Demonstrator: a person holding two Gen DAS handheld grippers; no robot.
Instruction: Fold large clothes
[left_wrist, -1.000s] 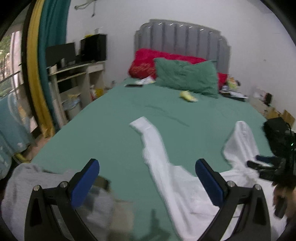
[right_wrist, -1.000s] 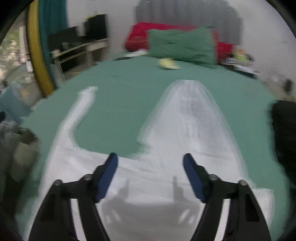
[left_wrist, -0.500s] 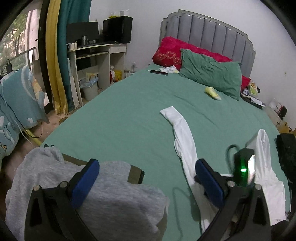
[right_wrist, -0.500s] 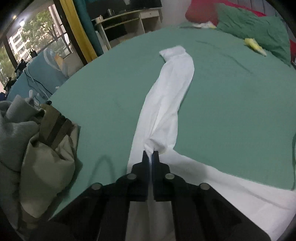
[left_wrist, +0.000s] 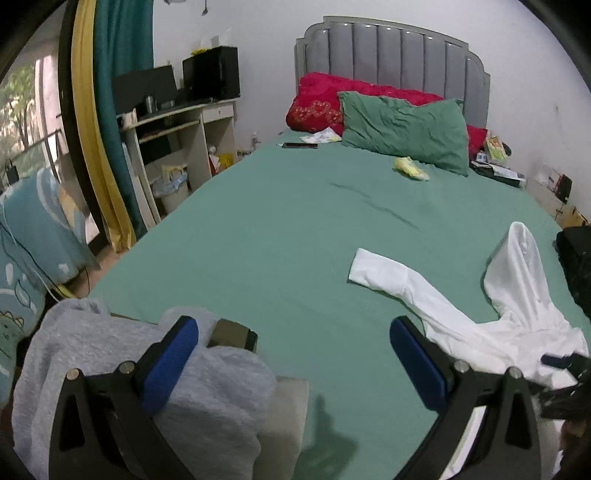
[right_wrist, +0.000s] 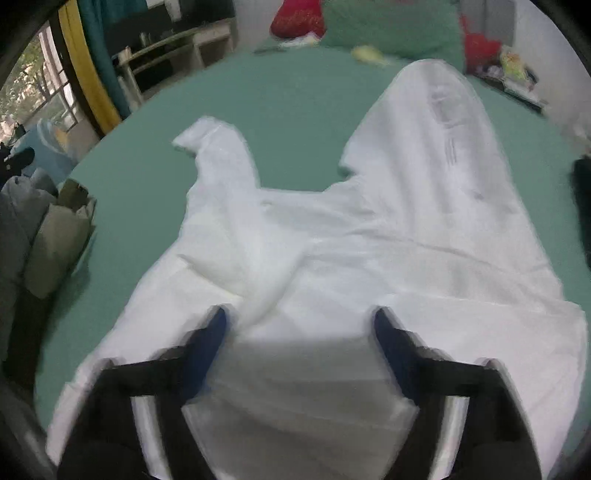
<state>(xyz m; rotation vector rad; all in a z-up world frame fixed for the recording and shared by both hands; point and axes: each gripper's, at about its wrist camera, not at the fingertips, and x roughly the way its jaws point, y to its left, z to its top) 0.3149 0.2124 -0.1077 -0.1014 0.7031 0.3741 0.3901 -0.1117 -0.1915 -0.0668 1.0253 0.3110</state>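
A bed (left_wrist: 280, 236) covered with a green sheet is filling most of both views, with a grey padded headboard (left_wrist: 395, 70) standing at the far end. A green pillow (left_wrist: 402, 129) is lying against a red cushion (left_wrist: 321, 103) below the headboard, and a small yellow item (left_wrist: 410, 168) is lying on the sheet just in front of the pillow. A desk (left_wrist: 181, 125) is standing beside the bed near yellow and teal curtains (left_wrist: 107, 122).

The white garment (right_wrist: 369, 229) is lying spread on the near right part of the bed, with one sleeve (left_wrist: 391, 275) pointing toward the middle of the sheet and its hood (left_wrist: 521, 258) pointing toward the headboard. A grey garment (left_wrist: 122, 369) is lying heaped on a pile at the near left edge of the bed.

The left gripper (left_wrist: 291, 362) is hovering over the near edge of the bed with its fingers (left_wrist: 168, 363) spread wide apart and holding nothing. The right gripper (right_wrist: 295, 347) is hovering directly over the body of the white garment, its fingers (right_wrist: 207, 343) also spread apart and gripping no fabric; this view is motion-blurred.
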